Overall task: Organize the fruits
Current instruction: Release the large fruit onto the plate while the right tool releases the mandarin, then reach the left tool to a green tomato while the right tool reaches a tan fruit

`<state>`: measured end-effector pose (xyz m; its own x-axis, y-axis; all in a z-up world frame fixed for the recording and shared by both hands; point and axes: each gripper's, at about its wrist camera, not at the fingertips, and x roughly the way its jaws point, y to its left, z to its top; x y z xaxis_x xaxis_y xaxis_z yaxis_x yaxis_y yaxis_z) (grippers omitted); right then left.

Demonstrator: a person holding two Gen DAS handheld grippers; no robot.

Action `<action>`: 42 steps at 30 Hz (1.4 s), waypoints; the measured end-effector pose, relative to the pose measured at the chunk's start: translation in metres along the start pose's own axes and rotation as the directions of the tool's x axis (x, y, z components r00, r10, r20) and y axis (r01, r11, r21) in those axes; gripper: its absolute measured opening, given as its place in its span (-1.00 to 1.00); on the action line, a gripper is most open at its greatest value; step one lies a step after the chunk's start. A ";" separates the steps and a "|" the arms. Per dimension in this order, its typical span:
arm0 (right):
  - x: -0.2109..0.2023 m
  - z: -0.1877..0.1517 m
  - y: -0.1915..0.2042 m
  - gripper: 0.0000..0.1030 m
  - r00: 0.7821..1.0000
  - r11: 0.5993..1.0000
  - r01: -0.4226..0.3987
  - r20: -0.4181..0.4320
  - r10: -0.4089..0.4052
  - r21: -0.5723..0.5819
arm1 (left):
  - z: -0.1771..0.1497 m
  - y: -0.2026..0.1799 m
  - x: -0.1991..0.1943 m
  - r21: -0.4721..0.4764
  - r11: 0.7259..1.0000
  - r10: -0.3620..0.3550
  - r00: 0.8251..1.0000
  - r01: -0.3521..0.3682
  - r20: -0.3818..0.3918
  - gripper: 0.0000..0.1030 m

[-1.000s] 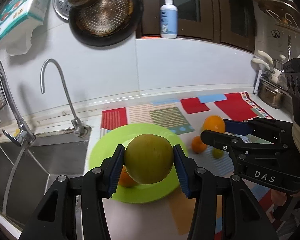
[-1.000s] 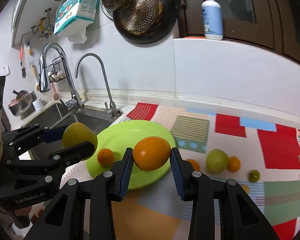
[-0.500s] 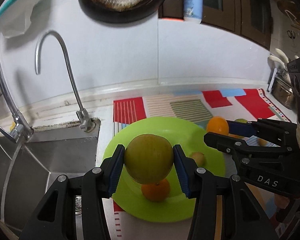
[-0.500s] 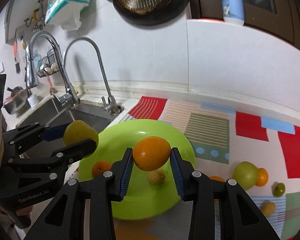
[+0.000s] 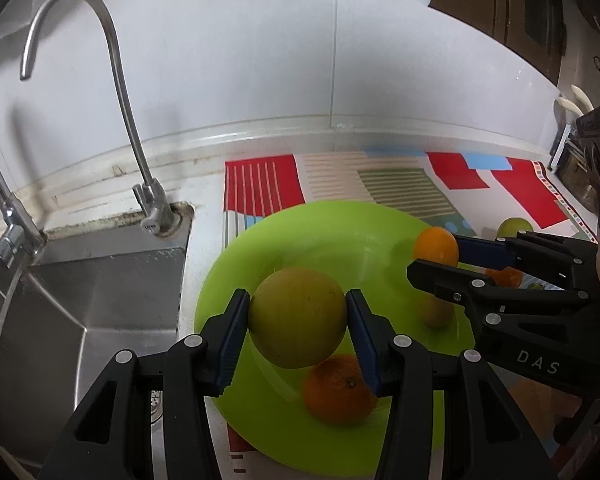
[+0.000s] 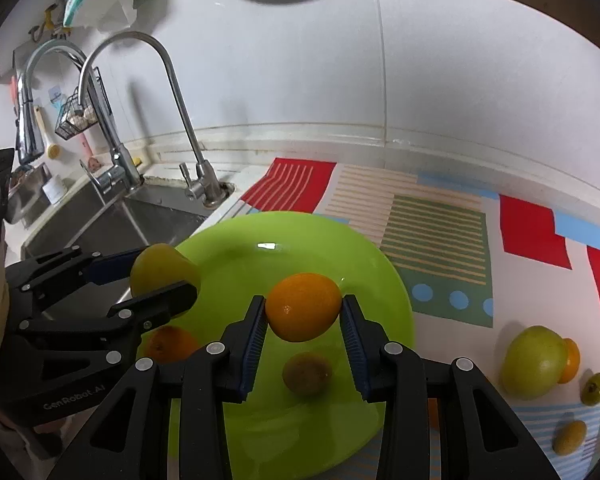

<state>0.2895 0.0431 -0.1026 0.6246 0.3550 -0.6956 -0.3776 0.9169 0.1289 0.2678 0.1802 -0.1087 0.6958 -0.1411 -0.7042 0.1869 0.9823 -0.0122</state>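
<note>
The left gripper is clamped on a yellow-green fruit, and the right gripper pinches an orange. Both fruits hang above the green plate.

The step in hand looks like setting both down on the plate. To do it well, each hand should lower its fruit into a bare patch, clear of the small orange and the brownish fruit already lying there, and part the jaws only once the fruit rests on the plate, so it does not roll off the shallow rim. The two grippers are close together, so releasing one at a time seems safer.

The plate sits on a patterned mat on a white counter, beside a steel sink with taps. More fruit waits on the mat to the right: a green one and what may be a lime, too small to be sure.
</note>
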 end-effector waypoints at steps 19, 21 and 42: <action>-0.055 -0.011 -0.004 0.06 0.992 0.995 0.093 0.083 -0.096 0.034 | 0.003 -0.019 -0.050 0.007 0.999 0.048 0.994 -0.049 0.099 0.42; -0.067 -0.012 -0.005 0.12 0.990 0.994 0.103 0.095 -0.106 0.040 | 0.002 -0.023 -0.059 0.011 0.999 0.045 0.992 -0.047 0.115 0.45; -0.182 -0.050 -0.029 0.33 0.936 0.967 0.245 0.244 -0.256 0.074 | -0.005 -0.100 -0.137 0.070 0.996 0.036 0.963 -0.056 0.266 0.77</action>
<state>0.1527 -0.0574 -0.0145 0.8474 0.1419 -0.5117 -0.1612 0.9869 0.0066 0.1506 0.1018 -0.0147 0.8614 -0.1336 -0.4901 0.1954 0.9777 0.0769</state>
